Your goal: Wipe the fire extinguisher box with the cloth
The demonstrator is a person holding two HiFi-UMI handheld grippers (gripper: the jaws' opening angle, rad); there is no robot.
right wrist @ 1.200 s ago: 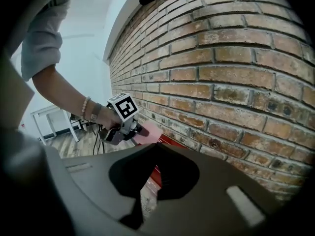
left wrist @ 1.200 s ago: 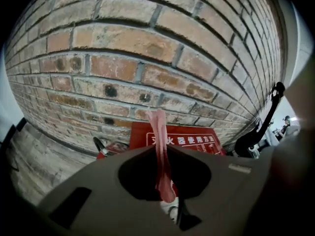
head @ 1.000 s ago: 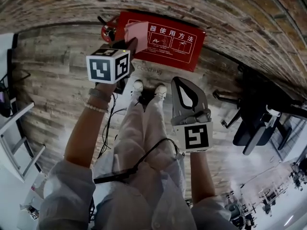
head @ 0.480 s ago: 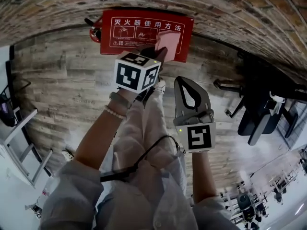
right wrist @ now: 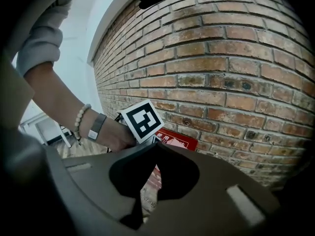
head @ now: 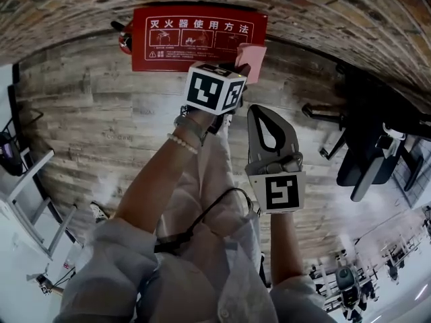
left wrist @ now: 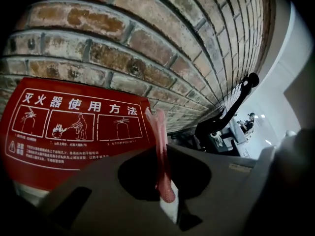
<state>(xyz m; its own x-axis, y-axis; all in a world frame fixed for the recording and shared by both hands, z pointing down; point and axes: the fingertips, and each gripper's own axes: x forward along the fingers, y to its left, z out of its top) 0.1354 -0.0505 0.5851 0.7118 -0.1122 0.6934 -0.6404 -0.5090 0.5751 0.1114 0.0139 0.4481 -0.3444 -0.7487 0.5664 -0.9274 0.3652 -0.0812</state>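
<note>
The red fire extinguisher box (head: pixel 195 38) with white instruction print stands on the floor against the brick wall. My left gripper (head: pixel 242 68) is shut on a pink cloth (head: pixel 252 54), which rests at the box's right end. In the left gripper view the cloth (left wrist: pixel 160 146) hangs edge-on between the jaws of my left gripper (left wrist: pixel 166 188), just right of the box's printed face (left wrist: pixel 74 127). My right gripper (head: pixel 256 110) hangs lower, above the person's legs, jaws shut and holding nothing. The right gripper view shows my right gripper (right wrist: pixel 156 145), with the left gripper's marker cube (right wrist: pixel 141 119) and the box (right wrist: pixel 173 139) beyond it.
A red extinguisher (head: pixel 123 40) lies at the box's left end. A brick wall (head: pixel 323 5) runs behind the box, with plank floor (head: pixel 87 113) in front. A black chair (head: pixel 367 157) stands at the right. A white frame (head: pixel 27 187) is at the left.
My left gripper has carried the cloth rightwards along the box, from its left part to its right end. My right gripper has stayed in place.
</note>
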